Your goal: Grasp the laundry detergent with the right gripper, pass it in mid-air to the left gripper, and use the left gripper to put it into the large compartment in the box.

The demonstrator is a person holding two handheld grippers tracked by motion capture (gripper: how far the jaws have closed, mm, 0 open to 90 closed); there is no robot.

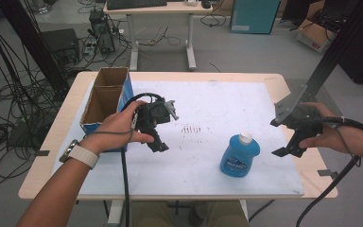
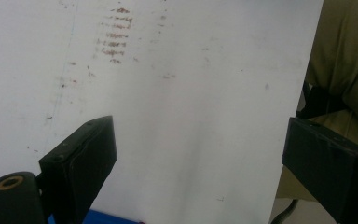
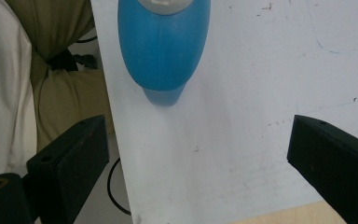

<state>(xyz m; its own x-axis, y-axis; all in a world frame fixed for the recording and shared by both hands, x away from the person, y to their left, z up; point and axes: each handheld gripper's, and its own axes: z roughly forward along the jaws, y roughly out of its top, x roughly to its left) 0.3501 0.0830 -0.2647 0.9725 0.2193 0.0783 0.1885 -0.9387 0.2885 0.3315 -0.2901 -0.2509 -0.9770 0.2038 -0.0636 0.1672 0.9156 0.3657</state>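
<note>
From above, the blue bottle [image 1: 239, 155] stands upright on the white surface [image 1: 208, 109] between the two tools, nearer the right tool [image 1: 287, 150]. The right gripper view looks down on the bottle [image 3: 164, 46] beyond spread, empty jaws, and the left tool [image 1: 157, 144] is likewise spread and empty over bare, smudged surface. A cardboard box [image 1: 105, 97] sits at the left edge behind the left hand [image 1: 120, 125]; nothing stands between bottle and right tool.

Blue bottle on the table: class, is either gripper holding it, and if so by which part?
Nothing is held. The blue bottle stands free on the white mat. The left gripper and right gripper are both open, jaws empty.
</note>
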